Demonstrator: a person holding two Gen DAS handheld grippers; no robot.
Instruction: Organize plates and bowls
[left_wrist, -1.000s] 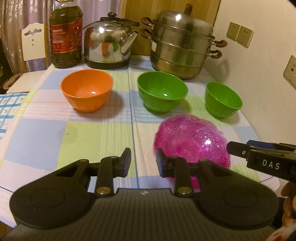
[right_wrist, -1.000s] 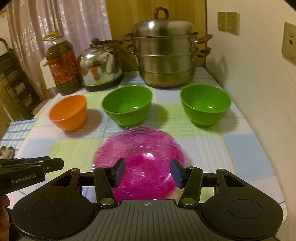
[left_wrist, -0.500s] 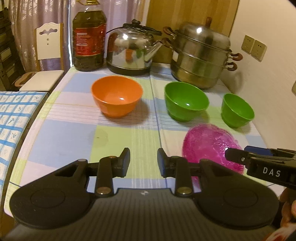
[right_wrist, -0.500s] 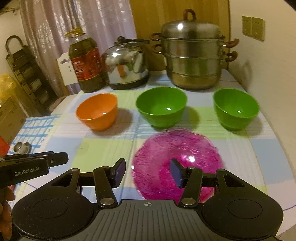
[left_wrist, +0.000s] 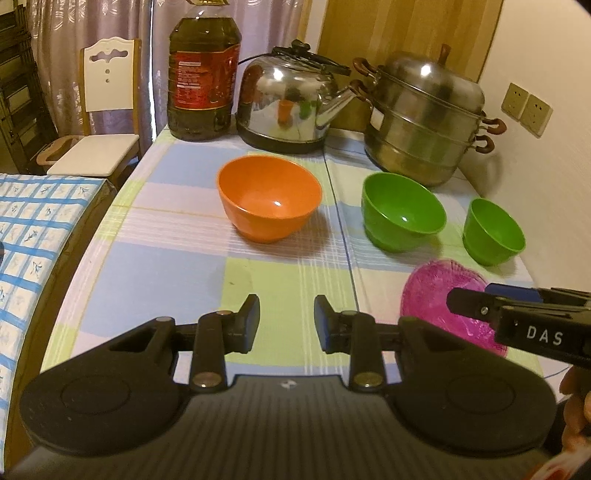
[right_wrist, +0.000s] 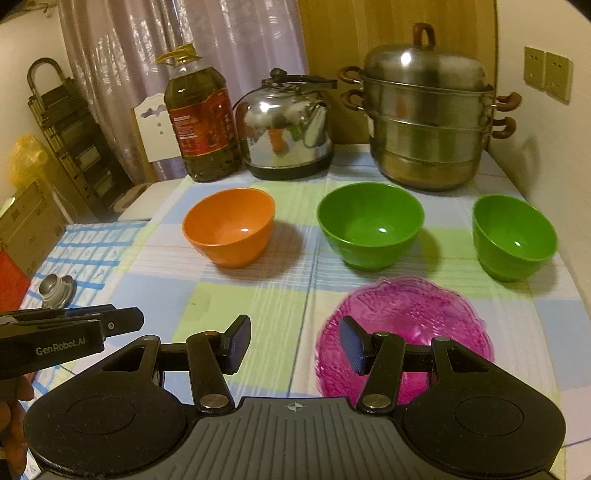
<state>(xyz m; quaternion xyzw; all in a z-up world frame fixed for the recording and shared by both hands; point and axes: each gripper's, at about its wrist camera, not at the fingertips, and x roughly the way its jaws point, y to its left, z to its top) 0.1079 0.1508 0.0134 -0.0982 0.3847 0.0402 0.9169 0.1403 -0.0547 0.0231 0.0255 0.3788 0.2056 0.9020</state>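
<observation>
An orange bowl (left_wrist: 269, 197) (right_wrist: 229, 226), a large green bowl (left_wrist: 402, 210) (right_wrist: 370, 223) and a smaller green bowl (left_wrist: 493, 230) (right_wrist: 514, 236) stand in a row across the checked tablecloth. In front of them lies a pink see-through plate (left_wrist: 439, 295) (right_wrist: 406, 314). My left gripper (left_wrist: 286, 325) hovers open over bare cloth, in front of the orange bowl, holding nothing. My right gripper (right_wrist: 293, 345) is open too, empty, its right finger above the plate's left edge. Each gripper shows at the side of the other's view.
At the back stand an oil bottle (left_wrist: 203, 70), a steel kettle (left_wrist: 291, 107) and a stacked steel steamer pot (left_wrist: 424, 122). A wall (left_wrist: 546, 55) with sockets bounds the right side. A second blue-checked table (left_wrist: 33, 229) and a white chair (left_wrist: 103, 110) lie left.
Both grippers have drawn back and to the left; the bowls and plate now sit further right and smaller in both views. The bowls and plate themselves stayed put.
</observation>
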